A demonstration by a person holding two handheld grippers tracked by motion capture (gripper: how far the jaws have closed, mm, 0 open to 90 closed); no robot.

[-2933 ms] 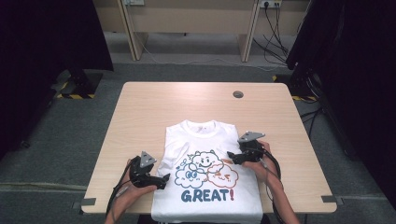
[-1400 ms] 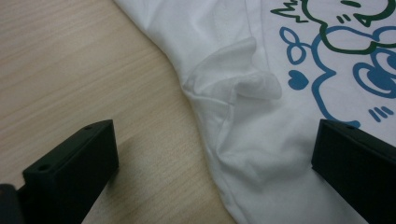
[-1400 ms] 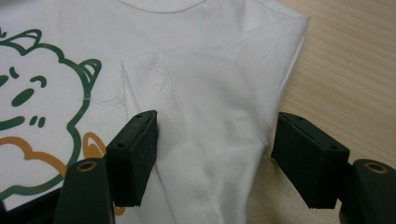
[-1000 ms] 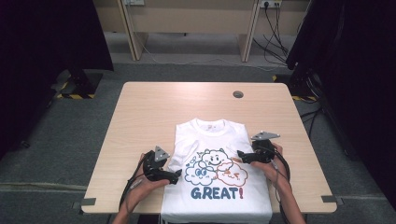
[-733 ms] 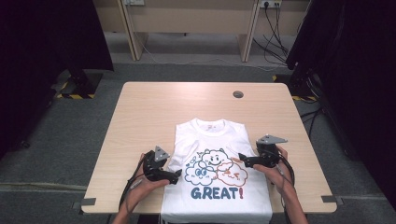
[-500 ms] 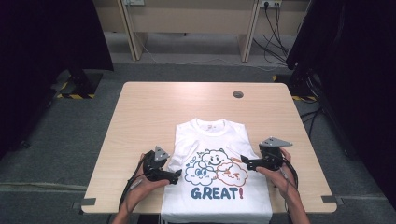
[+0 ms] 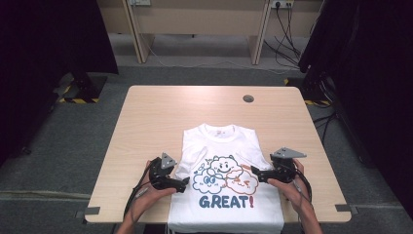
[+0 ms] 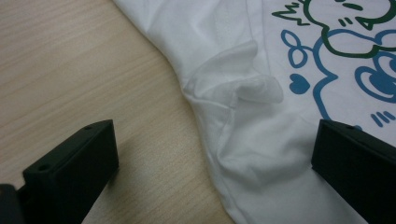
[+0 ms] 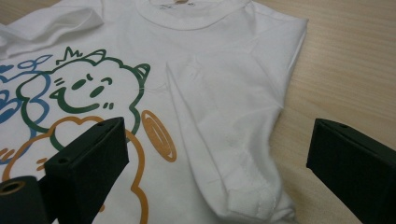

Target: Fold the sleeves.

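A white T-shirt (image 7: 226, 214) with cartoon clouds and the word GREAT! lies face up on the wooden table (image 7: 160, 122), both sleeves folded in. My left gripper (image 7: 183, 183) rests at the shirt's left edge, jaws wide apart. In the left gripper view (image 8: 215, 163) they straddle the bunched sleeve fold (image 8: 243, 88) without touching it. My right gripper (image 7: 254, 172) sits at the shirt's right edge. Its jaws have just been opening. In the right gripper view (image 9: 217, 158) the folded sleeve (image 9: 233, 140) lies loose between them, not pressed.
A round cable grommet (image 7: 248, 98) sits near the table's far edge. The shirt's hem hangs over the near edge. Bare wood lies left, right and beyond the shirt. Desks (image 7: 195, 19) and dark curtains (image 7: 360, 48) stand past the table.
The right gripper has drawn back to the right, off the print to the shirt's edge, and let the sleeve go. The left gripper stayed where it was.
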